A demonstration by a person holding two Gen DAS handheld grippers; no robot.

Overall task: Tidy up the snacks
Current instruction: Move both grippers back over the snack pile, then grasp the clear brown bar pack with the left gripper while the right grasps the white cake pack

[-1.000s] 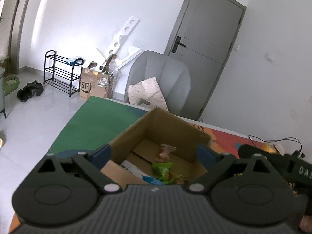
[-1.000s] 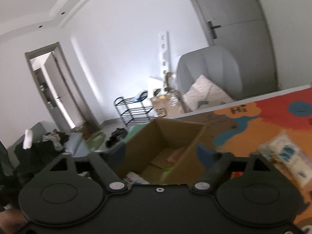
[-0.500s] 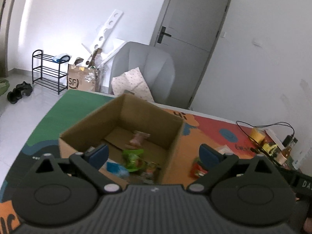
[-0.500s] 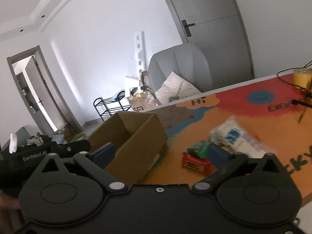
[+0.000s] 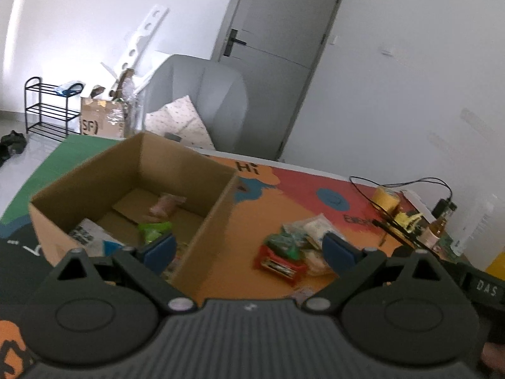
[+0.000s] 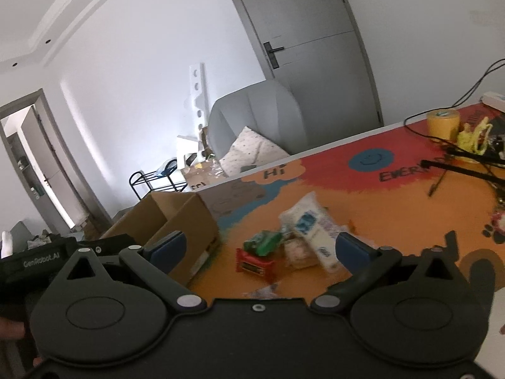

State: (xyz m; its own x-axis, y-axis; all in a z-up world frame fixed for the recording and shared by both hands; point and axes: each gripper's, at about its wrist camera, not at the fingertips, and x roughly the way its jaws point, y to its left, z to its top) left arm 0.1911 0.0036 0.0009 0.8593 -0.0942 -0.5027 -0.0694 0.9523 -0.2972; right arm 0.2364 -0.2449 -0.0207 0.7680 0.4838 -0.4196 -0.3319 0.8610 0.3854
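An open cardboard box stands on the left of the colourful table mat, with a green packet and a pink packet inside. To its right lies a small pile of snacks: a red packet, a green packet and a white-and-blue packet. My left gripper is open, straddling the box's right wall, nothing between its fingers. My right gripper is open wide above the near side of the pile, holding nothing.
At the far right of the mat sit a yellow tape roll, black cables, a small bottle and a yellow toy. A grey armchair stands behind the table.
Both views have swung right, from over the box toward the snack pile. The right gripper's jaws opened wider. The pile now sits between the right fingers' view lines.
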